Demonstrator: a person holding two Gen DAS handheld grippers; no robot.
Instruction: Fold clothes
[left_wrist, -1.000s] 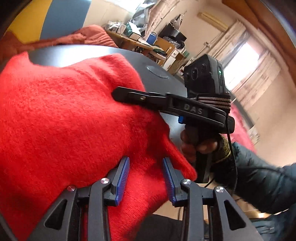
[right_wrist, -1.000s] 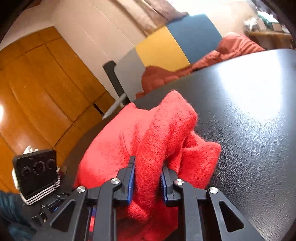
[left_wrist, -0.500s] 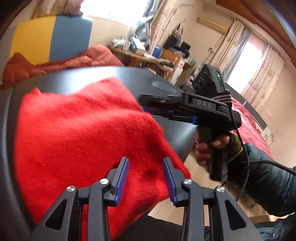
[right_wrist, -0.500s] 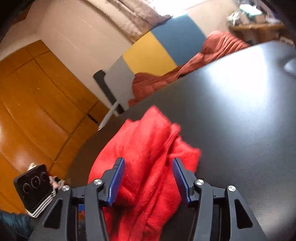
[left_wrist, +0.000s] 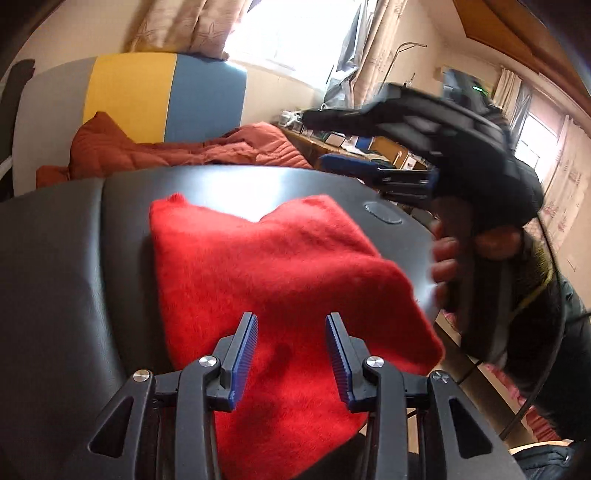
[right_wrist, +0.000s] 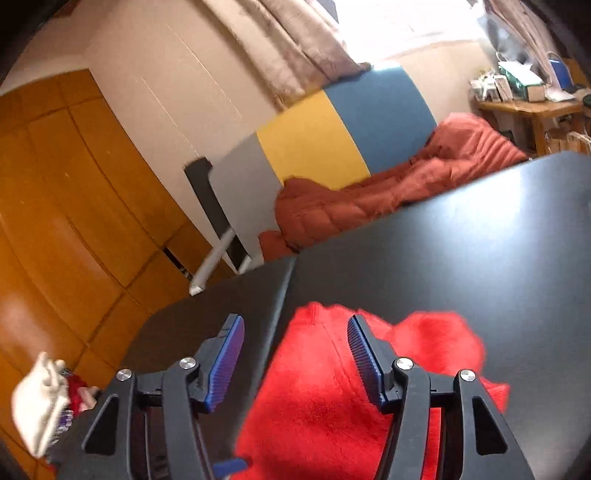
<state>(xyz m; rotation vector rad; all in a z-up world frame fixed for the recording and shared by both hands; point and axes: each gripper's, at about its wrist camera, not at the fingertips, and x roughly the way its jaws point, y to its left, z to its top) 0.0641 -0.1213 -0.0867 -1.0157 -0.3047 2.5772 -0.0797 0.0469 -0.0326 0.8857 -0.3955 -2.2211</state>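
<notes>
A red fuzzy sweater (left_wrist: 277, 266) lies folded on the black table (left_wrist: 55, 277), its near edge hanging over the table's front. My left gripper (left_wrist: 291, 317) hovers open above the sweater's near part, with nothing pressed between its blue pads. In the left wrist view my right gripper (left_wrist: 314, 137) is blurred and raised above the table's right side, held by a person's hand (left_wrist: 454, 258). In the right wrist view my right gripper (right_wrist: 294, 319) hangs over the sweater (right_wrist: 325, 398); its jaws are opening and hold nothing.
A rust-coloured quilted cover (left_wrist: 177, 151) is heaped behind the table against a grey, yellow and blue padded panel (left_wrist: 129, 96). A cluttered wooden desk (right_wrist: 524, 99) stands at the back right. Wooden cupboard doors (right_wrist: 74, 203) fill the left.
My right gripper let go of the sweater's fold, opened and rose away from it. My left gripper drew back and up. The sweater now lies flat and folded.
</notes>
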